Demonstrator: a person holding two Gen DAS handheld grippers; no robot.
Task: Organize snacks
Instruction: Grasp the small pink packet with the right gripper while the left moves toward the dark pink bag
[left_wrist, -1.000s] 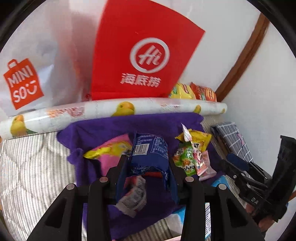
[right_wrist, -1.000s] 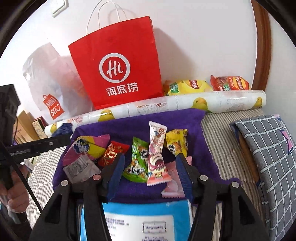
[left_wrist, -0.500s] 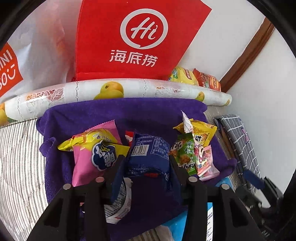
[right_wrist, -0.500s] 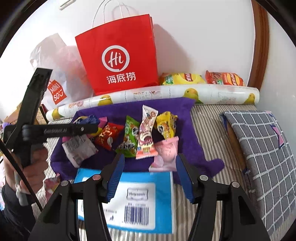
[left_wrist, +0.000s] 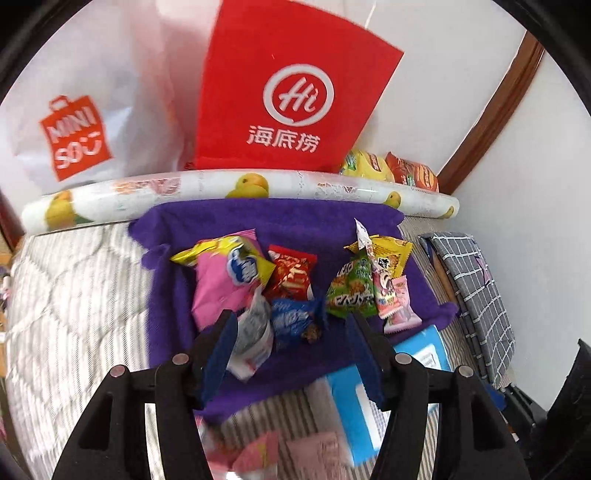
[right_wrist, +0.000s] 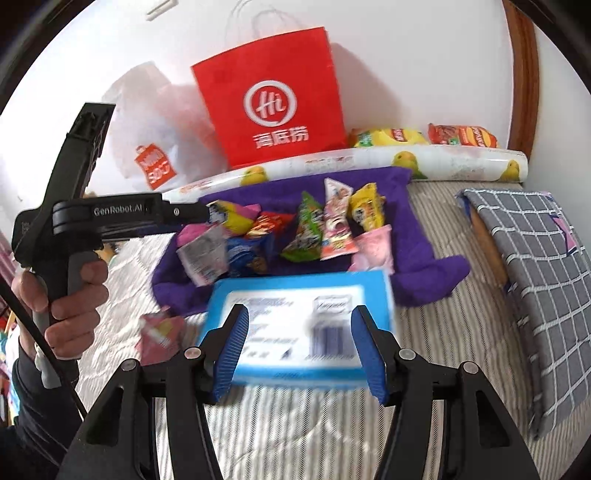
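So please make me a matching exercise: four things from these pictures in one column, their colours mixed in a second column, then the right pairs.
Things:
1. paper bag
2. towel
3. flat box
4. folded cloth

Colours:
A. purple
B. grey with white checks
C. red
D. light blue with a white label

Pairs: 1-C, 2-A, 3-D, 4-B

Snack packets lie in a loose row on a towel spread over the bed. A box rests on the towel's near edge. Behind the towel a roll runs across the bed, with two chip bags and a paper bag behind it against the wall. A folded cloth lies to the right.
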